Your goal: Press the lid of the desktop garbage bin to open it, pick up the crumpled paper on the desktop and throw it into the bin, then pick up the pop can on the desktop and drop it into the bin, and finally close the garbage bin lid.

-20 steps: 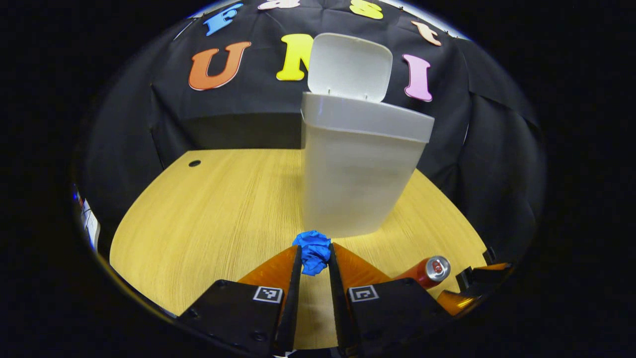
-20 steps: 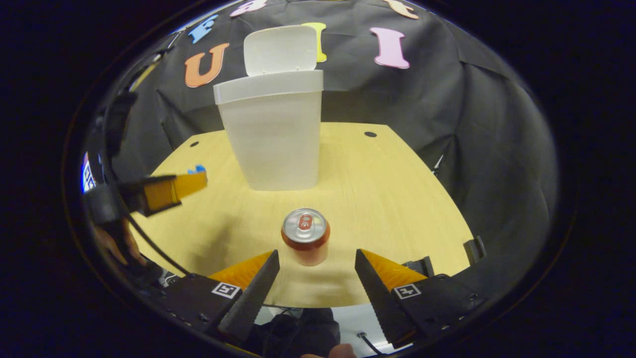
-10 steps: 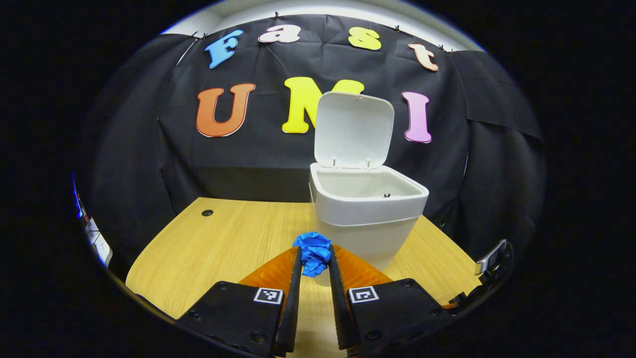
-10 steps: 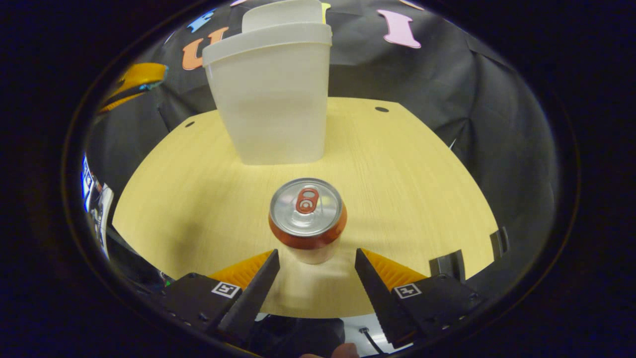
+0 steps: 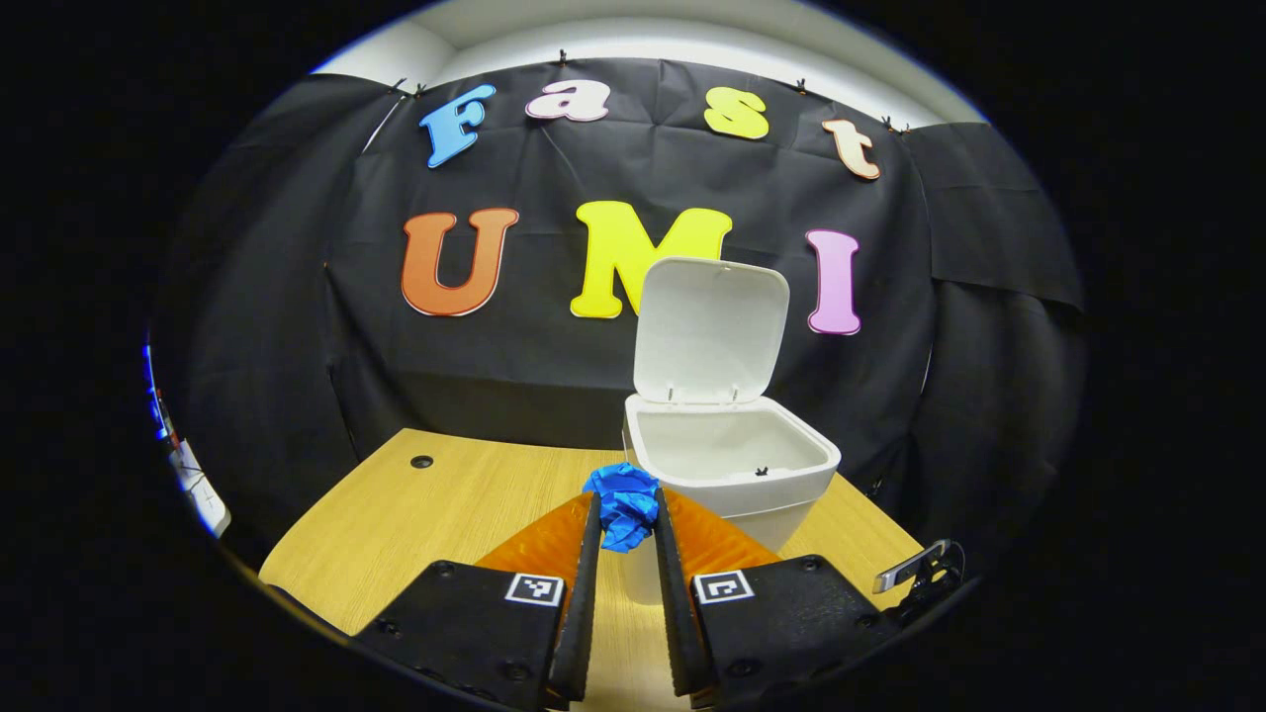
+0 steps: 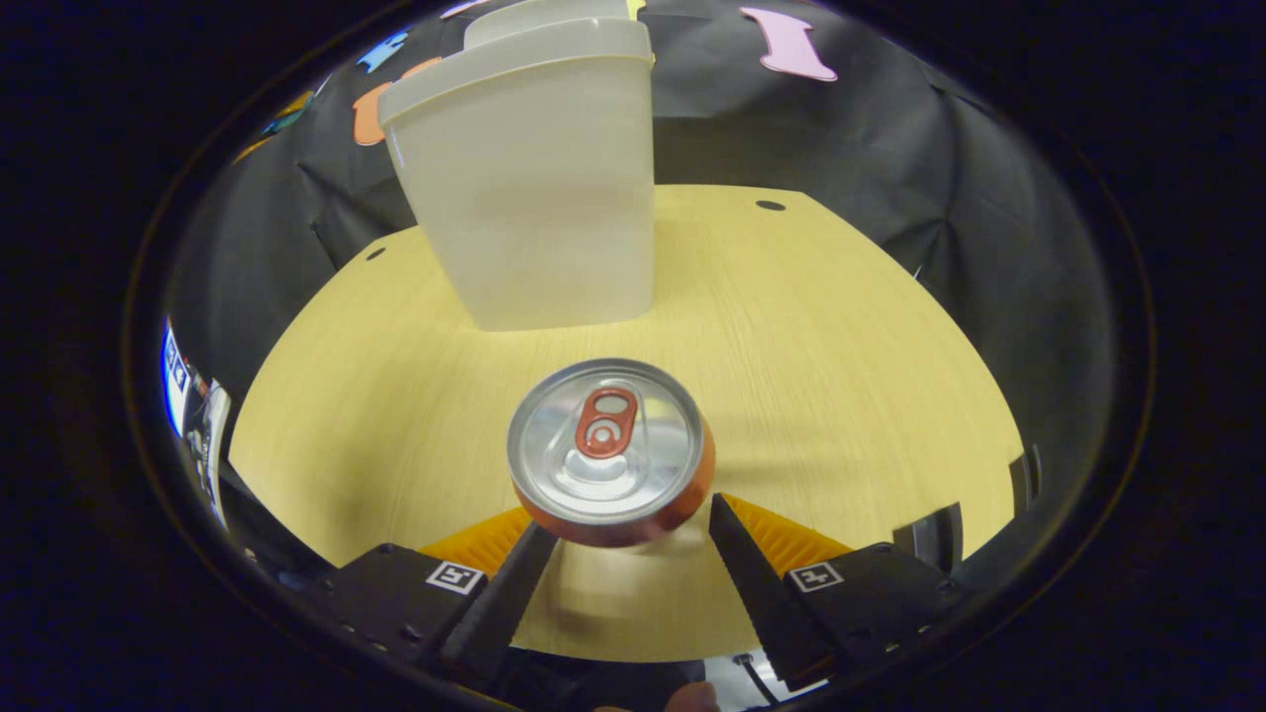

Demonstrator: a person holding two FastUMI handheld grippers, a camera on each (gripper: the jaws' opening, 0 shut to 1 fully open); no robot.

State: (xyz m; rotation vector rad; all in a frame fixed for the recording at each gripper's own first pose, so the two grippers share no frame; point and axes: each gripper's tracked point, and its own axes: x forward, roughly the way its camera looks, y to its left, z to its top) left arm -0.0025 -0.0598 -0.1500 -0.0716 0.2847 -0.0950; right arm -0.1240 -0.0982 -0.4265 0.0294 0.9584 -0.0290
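Note:
My left gripper (image 5: pixel 625 516) is shut on the blue crumpled paper (image 5: pixel 623 492) and holds it in the air, just short of the bin's near rim. The white bin (image 5: pixel 730 465) stands on the wooden table (image 5: pixel 465 504) with its lid (image 5: pixel 712 331) upright and its mouth showing. In the right gripper view the pop can (image 6: pixel 605 450) stands upright, seen from above, low between the fingers of my right gripper (image 6: pixel 631 522), which is open. The bin (image 6: pixel 534 188) rises behind the can.
The black cloth wall closes the booth behind the bin. Small round holes (image 5: pixel 422 462) (image 6: pixel 770 206) sit near the table's far corners. Bare tabletop (image 6: pixel 841 356) lies between the can and the bin and to both sides.
My left gripper has risen with the paper from table height to above the bin's rim. My right gripper has closed in on the can, which now sits between its fingers.

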